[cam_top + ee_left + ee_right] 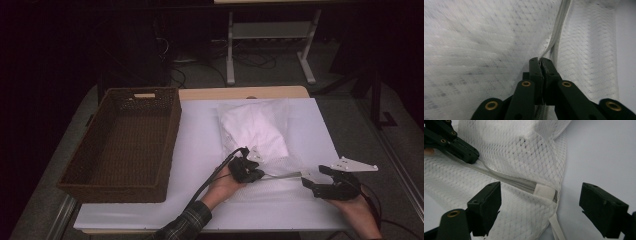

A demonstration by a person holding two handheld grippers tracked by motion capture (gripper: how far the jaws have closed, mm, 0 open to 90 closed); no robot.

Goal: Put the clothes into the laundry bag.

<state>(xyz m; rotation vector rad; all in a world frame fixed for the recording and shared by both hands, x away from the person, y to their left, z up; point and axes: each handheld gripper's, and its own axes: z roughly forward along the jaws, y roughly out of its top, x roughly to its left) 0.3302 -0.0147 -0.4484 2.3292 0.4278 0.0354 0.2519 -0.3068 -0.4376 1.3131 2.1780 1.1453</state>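
Dim room; grey carpeted floor (280, 70); white metal-framed table base (270, 35) behind (loose black cables (250, 57) underneath).

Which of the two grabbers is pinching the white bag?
The left gripper: its fingers are shut on the zipper of the mesh bag. The right gripper has its fingers wide apart around the zipper's end, touching nothing.

1. The black two-jaw left gripper (541, 61) hides whatever part of the pale grey zipper (556, 32) it pinches.
2. The white mesh laundry bag's (474, 45) weave blurs leftward in the left gripper view.
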